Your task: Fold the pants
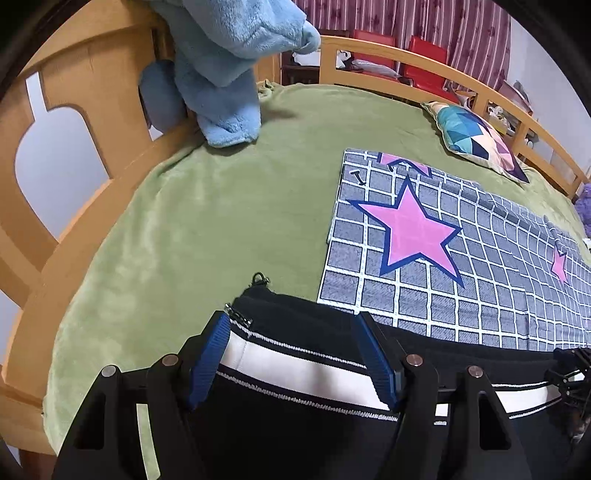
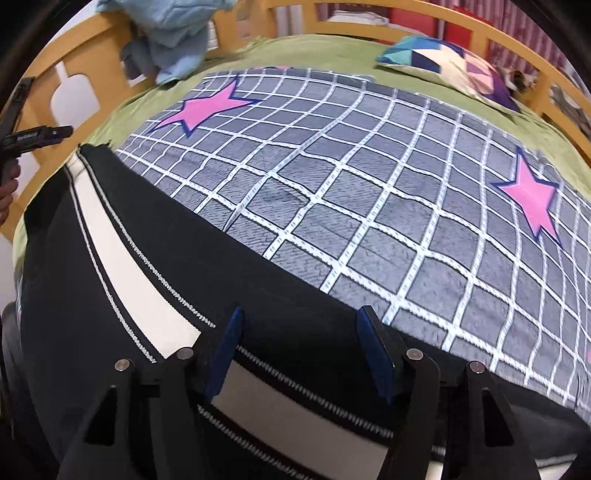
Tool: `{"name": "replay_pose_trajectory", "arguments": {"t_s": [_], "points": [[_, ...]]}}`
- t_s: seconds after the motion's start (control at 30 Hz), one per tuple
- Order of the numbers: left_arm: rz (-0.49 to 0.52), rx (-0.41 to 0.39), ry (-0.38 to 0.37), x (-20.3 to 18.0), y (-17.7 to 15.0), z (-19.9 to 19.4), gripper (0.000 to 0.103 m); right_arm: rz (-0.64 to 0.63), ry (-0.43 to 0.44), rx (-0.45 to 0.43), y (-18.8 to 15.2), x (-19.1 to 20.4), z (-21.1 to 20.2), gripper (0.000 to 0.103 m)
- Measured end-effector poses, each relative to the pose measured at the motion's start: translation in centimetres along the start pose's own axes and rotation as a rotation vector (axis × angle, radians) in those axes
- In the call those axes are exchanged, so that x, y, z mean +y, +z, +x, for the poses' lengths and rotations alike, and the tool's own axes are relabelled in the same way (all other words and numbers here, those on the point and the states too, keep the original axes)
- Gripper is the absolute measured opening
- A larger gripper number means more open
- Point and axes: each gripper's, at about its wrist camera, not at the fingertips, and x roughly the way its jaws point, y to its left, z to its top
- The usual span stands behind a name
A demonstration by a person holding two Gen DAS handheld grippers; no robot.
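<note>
Across the bed, black white-striped pants [image 2: 147, 236] lie flat under both wide-open, empty grippers.

Ahead and to the left of the left gripper [image 1: 293, 323], the green blanket [image 1: 192, 236] lies bare — open room as far as the wooden bed rail [image 1: 92, 206], which walls that side. A blue plush blanket [image 1: 225, 74] hangs over the rail at the far corner and touches the bed. Ahead of the right gripper [image 2: 301, 317], beyond the black pants [image 2: 177, 236], the flat grid-and-star sheet [image 2: 362, 177] leaves a low, passable surface — only the patterned pillow [image 2: 447, 62] rises near the far rail [image 2: 424, 18].
</note>
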Motion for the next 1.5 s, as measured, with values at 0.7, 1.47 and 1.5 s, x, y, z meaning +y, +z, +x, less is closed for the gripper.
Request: {"name": "replay_pose_trajectory", "arguments": {"t_s": [0.7, 1.47, 1.5], "points": [[0.443, 0.099, -0.181, -9.5, -4.2, 5.5, 0.025, 0.004, -0.017, -0.045, -0.5, 1.2, -1.8, 0.004], [0.574, 0.107, -0.253, -9.4, -4.4, 5.8, 0.006, 0.052, -0.011, -0.065, -1.0, 1.0, -1.5, 0.004], [0.552, 0.105, -0.263, -9.2, -4.3, 5.4, 0.005, 0.046, -0.015, -0.071, -1.0, 1.1, -1.7, 0.004]]}}
